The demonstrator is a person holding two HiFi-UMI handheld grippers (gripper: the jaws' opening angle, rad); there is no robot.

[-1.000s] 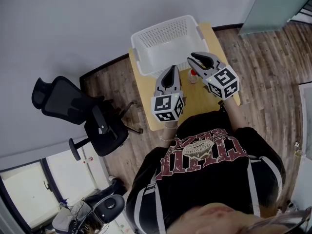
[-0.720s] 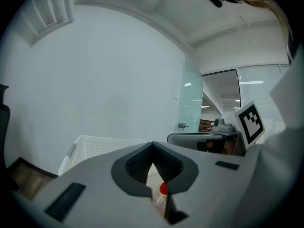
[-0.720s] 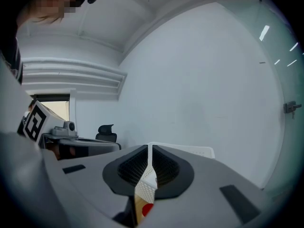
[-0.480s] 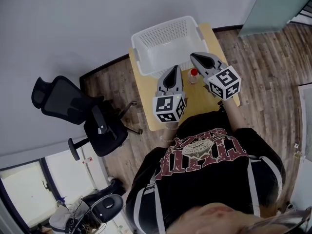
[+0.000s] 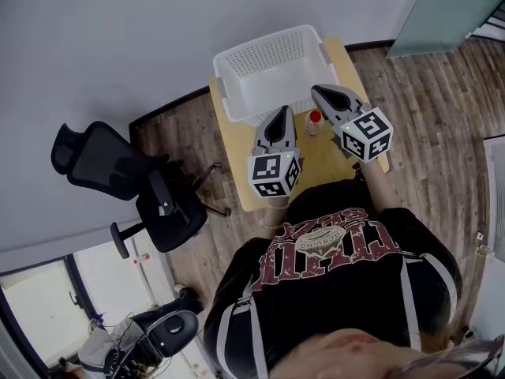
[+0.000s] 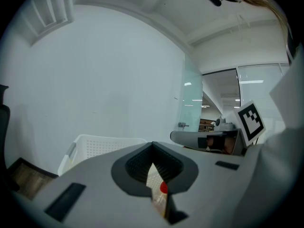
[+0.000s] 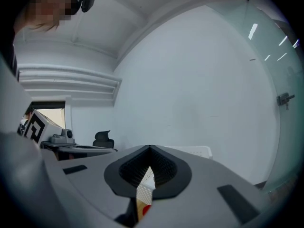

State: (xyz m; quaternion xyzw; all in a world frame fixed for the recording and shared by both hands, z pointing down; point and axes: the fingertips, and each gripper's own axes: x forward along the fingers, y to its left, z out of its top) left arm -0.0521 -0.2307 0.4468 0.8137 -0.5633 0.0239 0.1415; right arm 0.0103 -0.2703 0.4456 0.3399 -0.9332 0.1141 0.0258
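Bottle (image 5: 314, 121) stands between left claw (image 5: 280, 111) and right claw (image 5: 318, 91), both closed, empty.

No plain word readable anywhere. On the chest of the black shirt (image 5: 339, 247), a row of big dark-red letters with pale outline, seen upside down in the head view and bent by the folds; not legible as a word. Beside that row, a round emblem (image 5: 318, 239) with tiny lettering, too small to read. On the cube (image 5: 274, 174) of the left gripper (image 5: 280, 113) and on the cube (image 5: 367, 134) of the right gripper (image 5: 317, 91), square black-and-white markers: block patterns only, no letters, no digits. Same kind of marker also at the edge of each gripper view. On the small bottle (image 5: 314, 121) with red cap, any print too small to make out.
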